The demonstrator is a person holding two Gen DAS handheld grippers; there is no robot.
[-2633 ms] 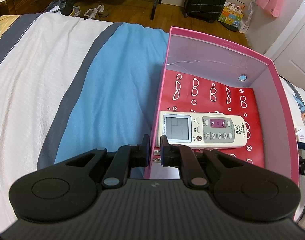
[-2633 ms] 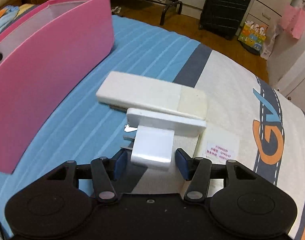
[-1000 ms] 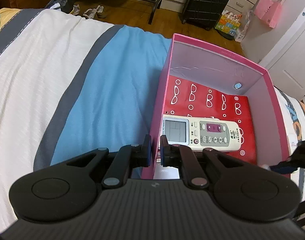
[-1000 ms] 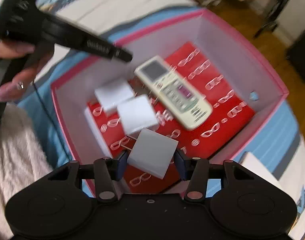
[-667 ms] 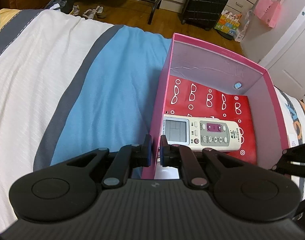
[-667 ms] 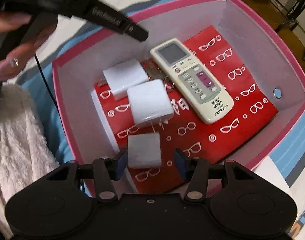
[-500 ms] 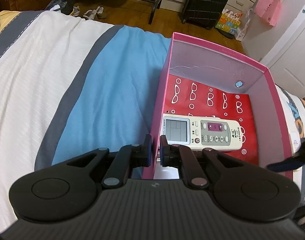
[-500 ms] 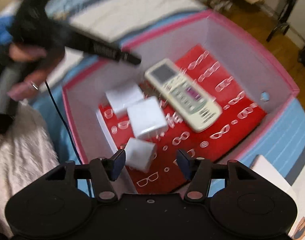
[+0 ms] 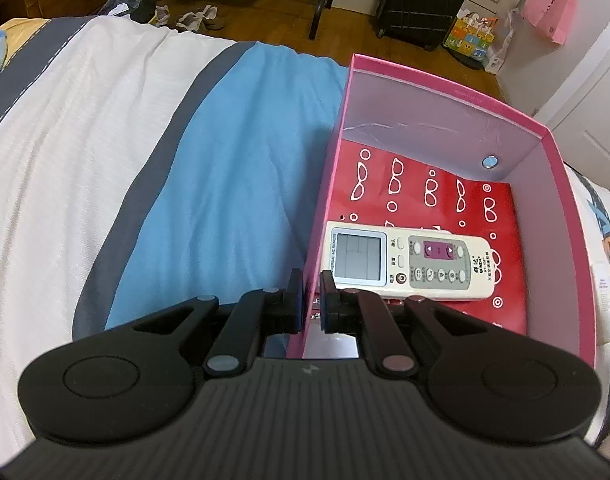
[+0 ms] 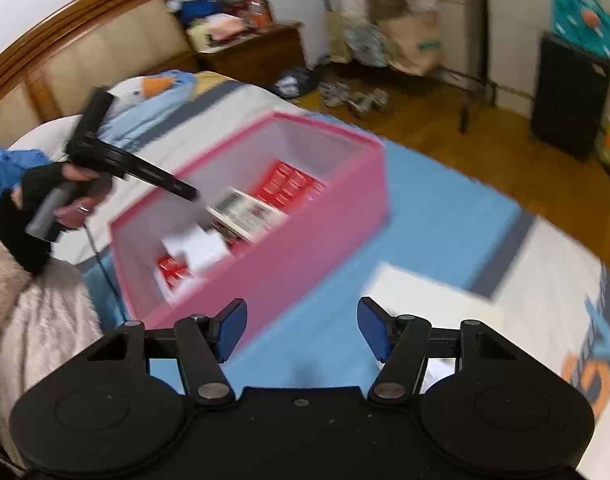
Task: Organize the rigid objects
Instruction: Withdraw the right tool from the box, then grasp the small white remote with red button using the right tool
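Left tongs (image 9: pixel 312 296) stay clamped on the pink box's (image 9: pixel 445 92) near-left wall, steadying it on the bed (image 9: pixel 233 184). Right tongs (image 10: pixel 301 330), just opened and empty, hover outside; the remote (image 9: pixel 409 265) lies inside, a white block (image 10: pixel 429 296) outside, right.

One pink box (image 9: pixel 433 84) held one remote control (image 9: pixel 409 260) just beyond the left jaws; one white slab (image 10: pixel 429 292) lay beyond the right jaws.
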